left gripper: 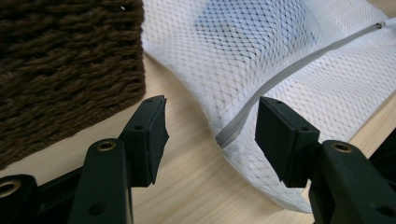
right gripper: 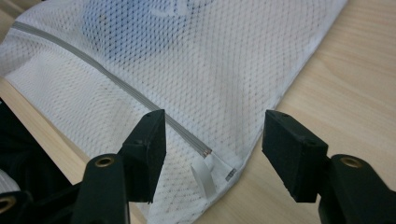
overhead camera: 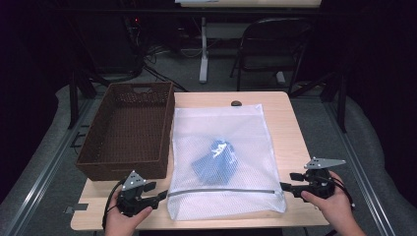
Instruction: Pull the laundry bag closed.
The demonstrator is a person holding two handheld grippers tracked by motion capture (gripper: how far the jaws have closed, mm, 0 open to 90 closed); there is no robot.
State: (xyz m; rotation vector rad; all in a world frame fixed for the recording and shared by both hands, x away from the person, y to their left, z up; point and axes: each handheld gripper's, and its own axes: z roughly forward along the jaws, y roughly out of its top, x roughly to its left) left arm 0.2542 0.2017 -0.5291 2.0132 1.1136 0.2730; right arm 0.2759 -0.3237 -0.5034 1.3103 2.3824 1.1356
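A white mesh laundry bag lies flat on the wooden table, with a blue garment inside and a grey zipper running across near its front edge. My left gripper is open at the bag's front left edge; the zipper's left end sits between its jaws. My right gripper is open at the bag's front right corner, where the zipper end and its white pull tab lie between the jaws. The bag spreads out ahead of the right gripper.
A dark brown woven basket stands on the table's left half, beside the bag; its wall is close to my left gripper. A small dark object rests at the table's far edge. A folding chair stands beyond.
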